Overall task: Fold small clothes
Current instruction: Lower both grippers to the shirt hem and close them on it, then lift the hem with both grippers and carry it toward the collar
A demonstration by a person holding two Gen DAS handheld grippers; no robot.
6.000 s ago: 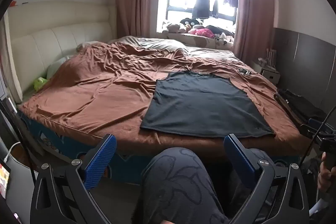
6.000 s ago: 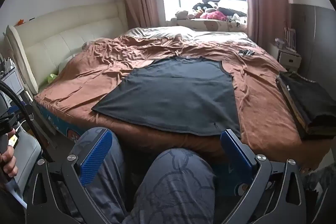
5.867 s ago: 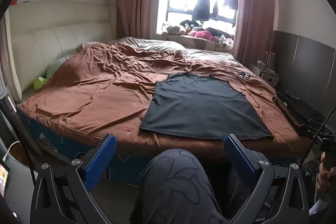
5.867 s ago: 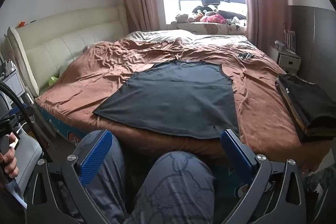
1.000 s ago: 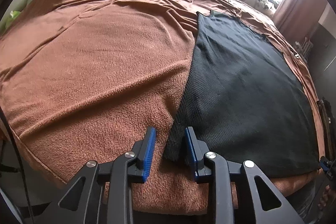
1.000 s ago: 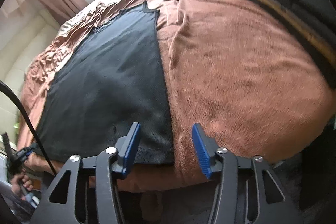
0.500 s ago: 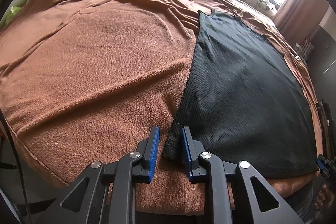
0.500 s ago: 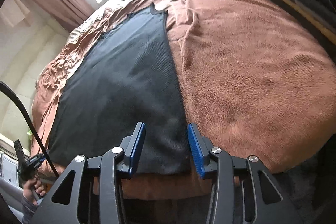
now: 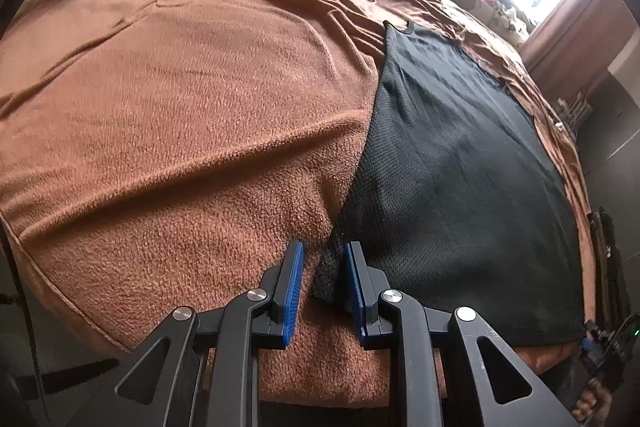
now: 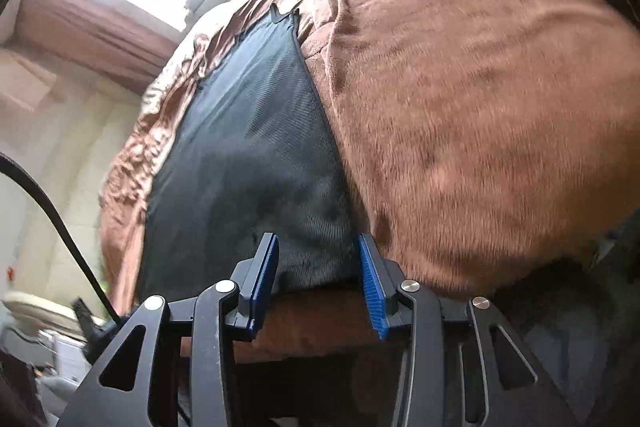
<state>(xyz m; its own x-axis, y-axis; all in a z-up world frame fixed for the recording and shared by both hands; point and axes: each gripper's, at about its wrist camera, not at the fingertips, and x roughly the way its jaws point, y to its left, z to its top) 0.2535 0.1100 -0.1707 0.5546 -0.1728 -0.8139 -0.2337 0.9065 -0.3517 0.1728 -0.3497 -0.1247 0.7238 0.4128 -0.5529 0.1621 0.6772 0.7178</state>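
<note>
The left hand-held gripper (image 9: 322, 259) straddles the near left corner of the shirt (image 9: 448, 163), jaws narrowed but not clamped. The right hand-held gripper (image 10: 318, 259), released, brackets the near right corner. The shirt lies flat on the bed (image 9: 180, 99). Closing could pinch blanket too. No containers visible.

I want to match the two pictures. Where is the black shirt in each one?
Left wrist view: the black shirt fills the right half, its near corner between the left gripper fingers.
Right wrist view: the black shirt runs up the left-centre, its near hem between the right gripper fingers.
Shared landmark: the brown blanket.
</note>
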